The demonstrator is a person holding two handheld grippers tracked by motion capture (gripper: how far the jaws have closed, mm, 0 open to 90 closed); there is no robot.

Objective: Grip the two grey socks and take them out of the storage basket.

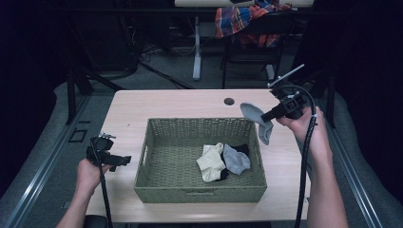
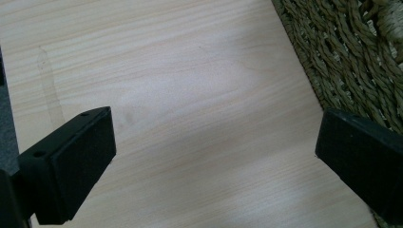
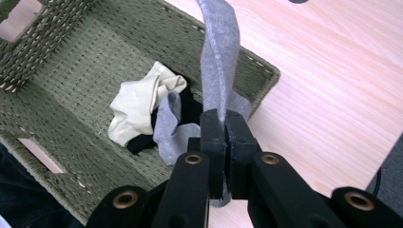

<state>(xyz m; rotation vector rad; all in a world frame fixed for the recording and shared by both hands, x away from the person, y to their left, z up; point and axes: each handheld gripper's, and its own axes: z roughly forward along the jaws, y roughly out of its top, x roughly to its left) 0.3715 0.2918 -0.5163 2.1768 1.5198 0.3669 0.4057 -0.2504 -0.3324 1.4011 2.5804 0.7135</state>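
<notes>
grey sock is held pinched in the closed right tool over the woven basket rim on the desk, best cleared sideways before release, while the left tool is kept wide and empty.

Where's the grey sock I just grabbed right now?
High view: the grey sock hangs clamped in the right gripper, beside the basket's far right corner.

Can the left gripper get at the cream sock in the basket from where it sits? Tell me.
Probably yes. The left gripper is open and holds nothing, beside the basket, which has no lid. It would only need lifting over the wall to reach the cream sock.
</notes>
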